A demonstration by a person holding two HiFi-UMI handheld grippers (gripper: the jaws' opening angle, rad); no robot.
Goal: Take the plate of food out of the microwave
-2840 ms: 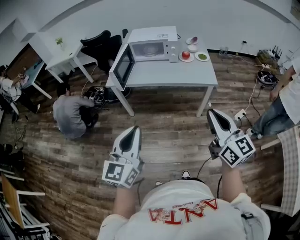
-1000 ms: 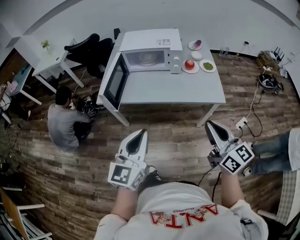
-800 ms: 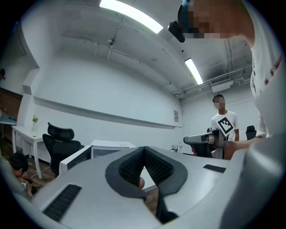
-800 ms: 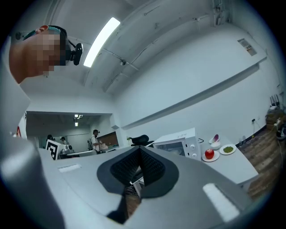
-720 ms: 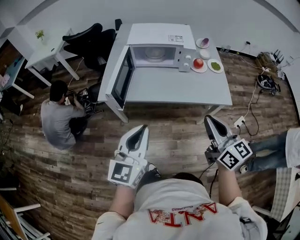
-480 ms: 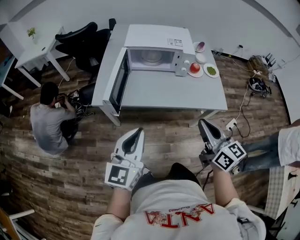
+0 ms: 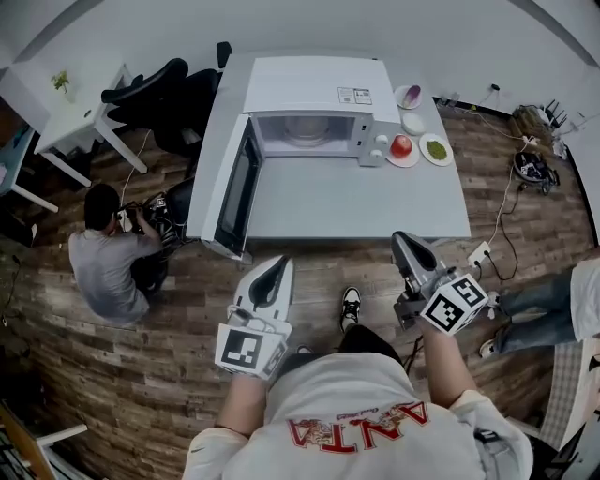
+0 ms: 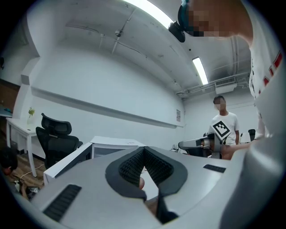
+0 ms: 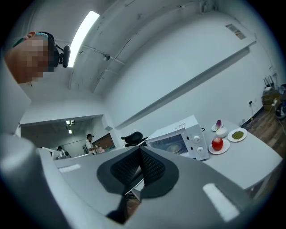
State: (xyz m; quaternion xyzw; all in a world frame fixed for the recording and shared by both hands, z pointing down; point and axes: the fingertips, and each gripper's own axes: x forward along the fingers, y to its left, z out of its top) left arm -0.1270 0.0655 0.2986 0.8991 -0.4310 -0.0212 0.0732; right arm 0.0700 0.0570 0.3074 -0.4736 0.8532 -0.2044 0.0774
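Just short of the tabletop (image 7: 361, 202), we hold the left tongs (image 7: 273, 266) and right tongs (image 7: 403, 241) level, both closed and empty. The plate (image 7: 307, 131) sits inside the microwave (image 7: 314, 86), whose door (image 7: 239, 180) stands open. We judge this the approach; next we must reach in, open the tongs and grip the plate's rim.

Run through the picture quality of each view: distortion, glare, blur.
Head view: strong fisheye, so the table's edges bow and the corners darken; evenly lit and sharp. Left gripper view: round black border, with a ceiling light strip blown out at the top. Right gripper view: same round border, another ceiling strip glaring at upper left; the microwave reads fairly crisp.
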